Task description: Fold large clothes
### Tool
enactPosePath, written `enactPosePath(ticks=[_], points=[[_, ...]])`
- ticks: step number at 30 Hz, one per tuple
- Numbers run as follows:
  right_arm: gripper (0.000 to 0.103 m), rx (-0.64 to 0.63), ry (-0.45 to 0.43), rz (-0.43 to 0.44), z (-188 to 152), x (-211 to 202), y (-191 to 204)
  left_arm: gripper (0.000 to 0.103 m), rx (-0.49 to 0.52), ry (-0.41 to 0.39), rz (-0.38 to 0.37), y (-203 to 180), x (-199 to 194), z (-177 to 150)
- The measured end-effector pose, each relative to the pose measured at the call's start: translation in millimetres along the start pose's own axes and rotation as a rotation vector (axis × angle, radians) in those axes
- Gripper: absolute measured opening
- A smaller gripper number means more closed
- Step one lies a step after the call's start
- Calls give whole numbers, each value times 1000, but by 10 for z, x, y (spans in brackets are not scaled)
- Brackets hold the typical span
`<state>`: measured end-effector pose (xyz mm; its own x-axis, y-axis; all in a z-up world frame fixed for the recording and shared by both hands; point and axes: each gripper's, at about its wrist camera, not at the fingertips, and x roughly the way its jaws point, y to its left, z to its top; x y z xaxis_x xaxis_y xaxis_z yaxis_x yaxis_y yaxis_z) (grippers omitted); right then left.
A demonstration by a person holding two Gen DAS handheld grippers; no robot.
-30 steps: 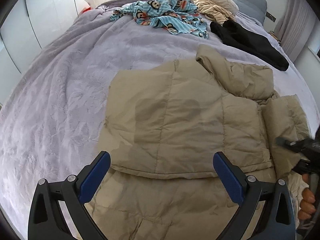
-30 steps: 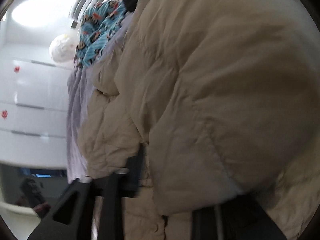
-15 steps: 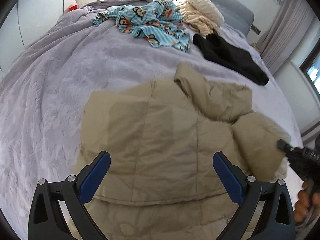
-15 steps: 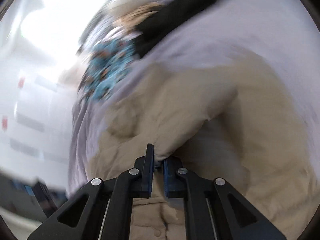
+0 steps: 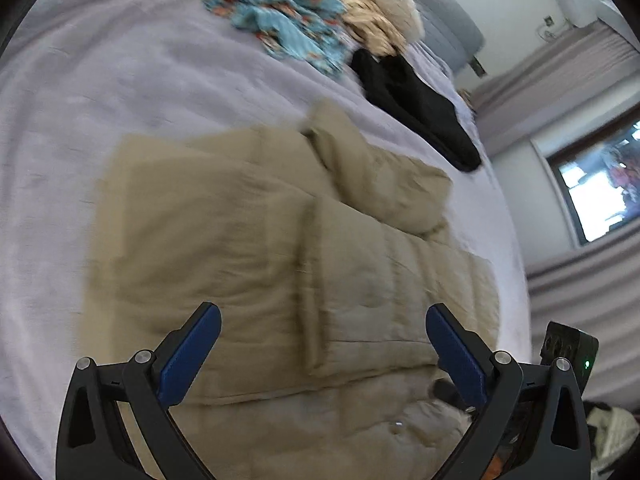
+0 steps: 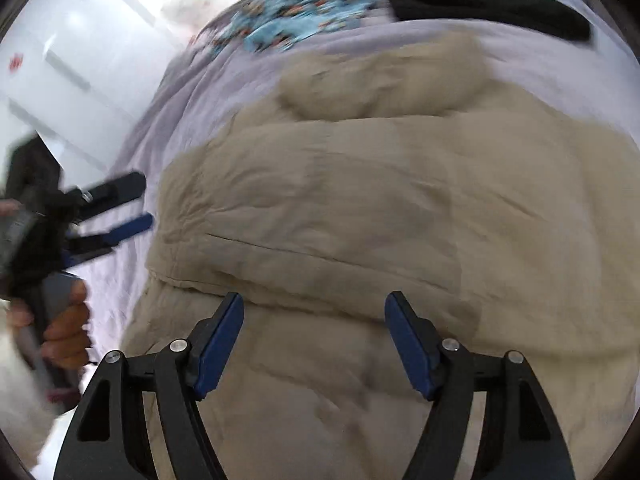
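Puffer jacket (image 5: 248, 264) looks soft, bulky, slippery; pinch its quilted hem just ahead of your open right hand-held gripper (image 6: 314, 344); left hand-held gripper (image 5: 320, 356) gapes too.

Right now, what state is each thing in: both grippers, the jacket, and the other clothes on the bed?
Left gripper: open, holding nothing.
Right gripper: open, holding nothing.
Jacket: flat on the bed, right side folded over the middle, not fully folded.
Blue print garment: crumpled, unfolded.
Black garment: lying loose, unfolded.
Cream garment: bundled in a heap.
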<state>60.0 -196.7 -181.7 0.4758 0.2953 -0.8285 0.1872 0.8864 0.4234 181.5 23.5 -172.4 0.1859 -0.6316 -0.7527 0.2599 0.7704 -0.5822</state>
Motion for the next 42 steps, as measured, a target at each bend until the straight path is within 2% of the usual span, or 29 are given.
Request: enactPosePath(ticks=[5,7,9,10,11,13,14,15,17,19,22,24,27,30,32,35,36,39,40,42], points=[[76,309,-59,53,-306,-490,-876,102,-5,99,-7,-164,590,42],[76,497,-92,122,-506,-655,-1347,76,-1,113,3,-250,745,58],[73,630,-127,203,-655,-716,-1651,10,-11,180,-11,-334,922,53],[68,674,-136,237,-713,-715,-1751,10,-24,201,-27,-374,955,54],[63,707,-141,265,-769,-711,-1834,10,-29,189,-34,-443,925,68],[31,711,-127,265,-853,-724,-1909,10,-4,140,-69,-618,766,135],[23,661,-107,244,-846,-706,-1861,10,10,105,-96,-733,641,197],[10,598,-90,218,-816,-680,-1784,10,21,77,-116,-831,539,253],[9,488,-76,159,-737,-641,-1616,10,39,23,-149,-1021,357,367],[9,356,-92,30,-567,-610,-1448,10,59,-31,-166,-1158,169,430],[9,250,-181,-230,-355,-688,-1486,9,77,-86,-135,-1186,-31,438],[9,253,-243,-321,-286,-810,-1622,9,57,-79,-101,-1058,-10,393],[4,221,-286,-408,-295,-931,-1772,9,2,-9,-41,-767,272,251],[1,207,-232,-419,-319,-773,-1878,9,-37,87,56,-444,746,4],[0,211,-210,-405,-328,-723,-1901,9,-54,110,78,-292,928,-125],[1,254,-174,-315,-420,-865,-1969,10,-49,95,92,-283,956,-149],[7,271,-135,-256,-471,-950,-1982,10,-40,95,99,-302,945,-151],[7,220,-96,-69,-570,-1117,-1744,10,-16,102,119,-356,959,-131],[7,185,-105,-52,-582,-1214,-1636,10,-10,101,124,-354,968,-139],[7,137,-133,-75,-512,-1347,-1519,10,-8,99,132,-368,978,-132]])
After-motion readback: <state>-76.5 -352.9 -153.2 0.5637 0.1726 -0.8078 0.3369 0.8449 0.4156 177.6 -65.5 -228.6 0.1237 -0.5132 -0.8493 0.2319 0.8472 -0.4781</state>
